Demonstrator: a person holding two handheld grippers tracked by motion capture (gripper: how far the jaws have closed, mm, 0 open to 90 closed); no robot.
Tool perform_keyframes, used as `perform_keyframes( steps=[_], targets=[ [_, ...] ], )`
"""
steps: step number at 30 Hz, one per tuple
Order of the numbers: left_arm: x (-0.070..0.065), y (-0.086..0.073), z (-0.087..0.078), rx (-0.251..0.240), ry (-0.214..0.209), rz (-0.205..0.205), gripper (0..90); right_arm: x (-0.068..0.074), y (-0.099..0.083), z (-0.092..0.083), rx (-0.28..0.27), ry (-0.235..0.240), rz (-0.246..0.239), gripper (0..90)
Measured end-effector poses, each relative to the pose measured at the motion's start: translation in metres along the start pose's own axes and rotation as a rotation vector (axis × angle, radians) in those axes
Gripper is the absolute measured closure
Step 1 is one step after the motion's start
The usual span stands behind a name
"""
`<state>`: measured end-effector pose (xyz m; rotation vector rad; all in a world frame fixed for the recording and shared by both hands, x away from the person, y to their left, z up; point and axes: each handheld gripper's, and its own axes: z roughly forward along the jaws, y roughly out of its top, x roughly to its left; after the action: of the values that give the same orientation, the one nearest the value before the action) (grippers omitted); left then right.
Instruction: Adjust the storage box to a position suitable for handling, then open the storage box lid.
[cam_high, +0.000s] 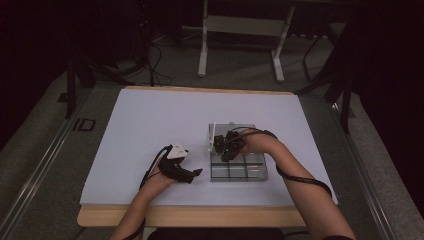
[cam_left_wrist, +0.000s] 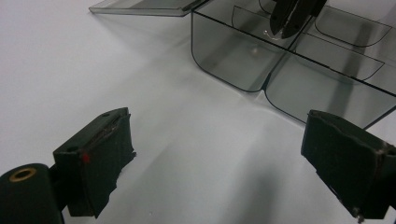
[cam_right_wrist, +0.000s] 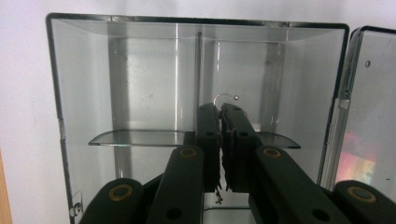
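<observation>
From the high view, one clear divided box (cam_high: 238, 166) is sitting on the white counter (cam_high: 150, 130), its lid (cam_high: 212, 136) standing open at the far left corner; two tongs are working here, the left tongs (cam_high: 196, 173) resting on the counter just beside the box's left wall, the right tongs (cam_high: 226, 155) dipping into the box. In the left gripper view, the left tongs (cam_left_wrist: 233, 163) are standing wide apart with nothing between them, the box (cam_left_wrist: 243, 65) lying ahead and to the right. In the right gripper view, the right tongs (cam_right_wrist: 220, 109) are pinching shut on one small wire hook (cam_right_wrist: 225, 96), which is curling out just past their tips inside a far compartment of the box (cam_right_wrist: 140, 84).
</observation>
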<state>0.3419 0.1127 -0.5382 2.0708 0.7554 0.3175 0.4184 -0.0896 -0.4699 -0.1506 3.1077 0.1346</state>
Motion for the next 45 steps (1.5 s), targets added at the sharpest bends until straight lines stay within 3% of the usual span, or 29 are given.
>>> perform_keyframes(
  steps=[19, 33, 45],
  targets=[
    [0.000, 0.000, 0.000, -0.001, 0.001, 0.001, 9.3, 0.000, -0.004, -0.007, -0.013, 0.001, 0.014, 82.6],
    [-0.001, 0.000, 0.001, 0.002, 0.008, 0.005, 9.3, 0.006, -0.008, -0.011, -0.024, 0.005, 0.020, 82.0],
    [-0.001, 0.000, 0.001, 0.006, 0.007, 0.008, 9.3, 0.014, -0.014, -0.018, -0.044, -0.018, 0.038, 77.2]
  ],
)
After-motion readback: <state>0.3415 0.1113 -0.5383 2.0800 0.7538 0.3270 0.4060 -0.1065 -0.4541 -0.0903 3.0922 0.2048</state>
